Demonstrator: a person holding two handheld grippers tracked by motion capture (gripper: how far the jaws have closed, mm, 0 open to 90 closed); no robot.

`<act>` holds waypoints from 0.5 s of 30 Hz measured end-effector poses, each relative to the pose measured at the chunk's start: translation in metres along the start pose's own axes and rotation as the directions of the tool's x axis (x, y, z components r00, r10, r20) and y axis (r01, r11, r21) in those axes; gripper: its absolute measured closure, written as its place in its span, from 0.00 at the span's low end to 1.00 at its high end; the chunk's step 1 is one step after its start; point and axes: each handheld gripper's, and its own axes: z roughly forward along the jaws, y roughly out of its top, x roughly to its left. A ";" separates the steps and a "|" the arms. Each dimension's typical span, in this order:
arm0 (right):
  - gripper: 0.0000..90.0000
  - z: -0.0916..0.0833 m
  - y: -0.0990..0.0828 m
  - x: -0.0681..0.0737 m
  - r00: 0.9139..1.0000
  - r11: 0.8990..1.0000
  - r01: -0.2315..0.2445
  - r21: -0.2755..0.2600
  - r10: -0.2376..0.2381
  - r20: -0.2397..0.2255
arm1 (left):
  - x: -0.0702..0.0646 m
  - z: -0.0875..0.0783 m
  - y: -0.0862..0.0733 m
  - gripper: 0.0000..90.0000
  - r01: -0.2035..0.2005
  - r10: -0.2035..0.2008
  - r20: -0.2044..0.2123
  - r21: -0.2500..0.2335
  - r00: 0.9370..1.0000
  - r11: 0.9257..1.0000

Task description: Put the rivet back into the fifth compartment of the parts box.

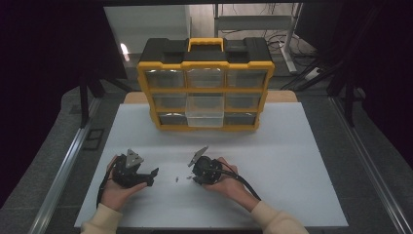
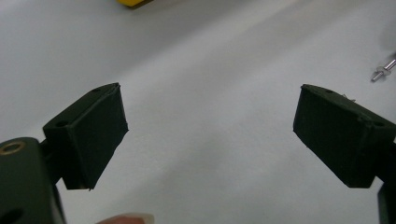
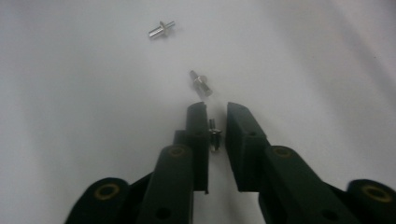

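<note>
Three small metal pins lie on the white table [image 1: 292, 161]. One pin [image 3: 214, 133] sits between the jaws of my right gripper [image 3: 216, 109], which stand narrowly apart; it touches the left pad and a thin gap shows on its right. A second pin [image 3: 201, 84] lies just beyond the tips, and a third pin [image 3: 161, 30] farther off. In the high view the right gripper [image 1: 191, 178] points left at the pins [image 1: 176, 179]. My left gripper [image 2: 210, 112] rests low over the bare table, wide open with nothing between its pads; it [image 1: 151, 176] points right, and a pin [image 2: 383, 71] shows at its far right.
A yellow and black drawer organizer [image 1: 205, 61] stands upright at the back of the table. Its lower middle clear drawer [image 1: 205, 116] is pulled partly out. Metal rails [image 1: 63, 170] run along both table sides.
</note>
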 end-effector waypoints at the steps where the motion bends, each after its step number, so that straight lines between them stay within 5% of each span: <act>1: 0.91 0.000 0.000 0.000 1.000 1.000 0.001 0.000 -0.001 -0.004 | 0.000 0.000 0.000 0.11 0.000 0.000 0.000 0.000 1.000 1.000; 9: 0.92 -0.003 -0.001 -0.005 1.000 1.000 -0.016 -0.004 0.016 -0.016 | 0.000 -0.001 0.000 0.11 0.003 -0.003 0.000 -0.004 1.000 1.000; 15: 0.92 -0.021 0.000 -0.011 0.998 0.997 -0.047 -0.061 0.045 -0.032 | 0.000 -0.001 0.000 0.11 0.002 -0.002 -0.001 -0.004 1.000 1.000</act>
